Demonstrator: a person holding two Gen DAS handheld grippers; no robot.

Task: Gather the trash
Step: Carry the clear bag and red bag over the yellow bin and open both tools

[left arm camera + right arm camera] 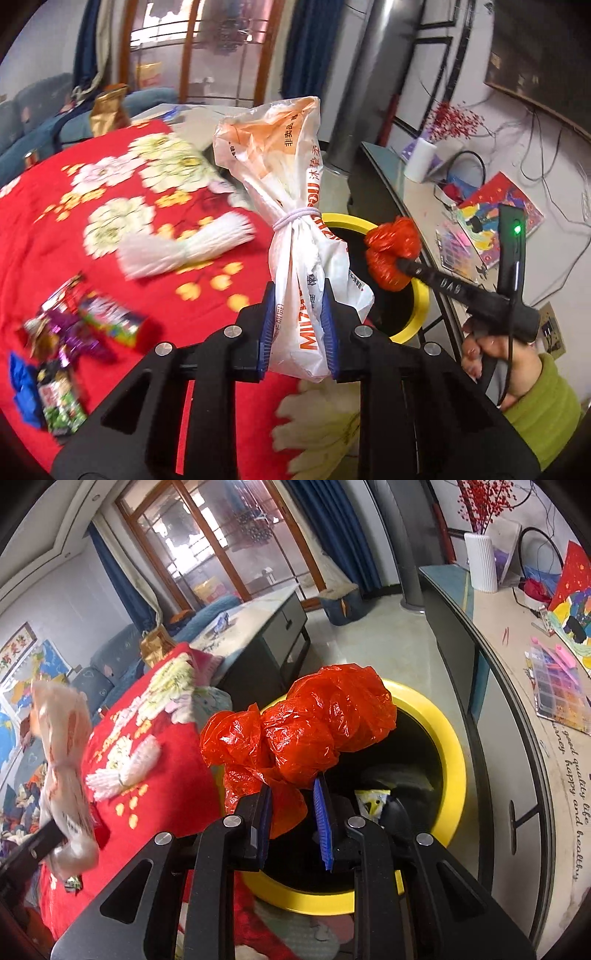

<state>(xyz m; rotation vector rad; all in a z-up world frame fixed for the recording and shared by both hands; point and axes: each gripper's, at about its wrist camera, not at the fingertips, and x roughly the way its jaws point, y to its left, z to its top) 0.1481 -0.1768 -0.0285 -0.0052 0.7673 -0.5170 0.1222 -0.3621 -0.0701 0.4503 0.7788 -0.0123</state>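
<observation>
Two grips: left gripper [298, 328] pinching white bag [291, 206], right gripper [291, 823] pinching red bag [306, 731] above bin [448, 738]; could snag rim.

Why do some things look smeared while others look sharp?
Left wrist view: the white bag in the fingers is sharp, while the wrappers on the red cloth smear. Right wrist view: the red bag is crisp, the white bag blurred, straight edges bowed.

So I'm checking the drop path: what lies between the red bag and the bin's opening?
Nothing: in the right wrist view the red bag, pinched by the right gripper, hangs over the yellow bin.
</observation>
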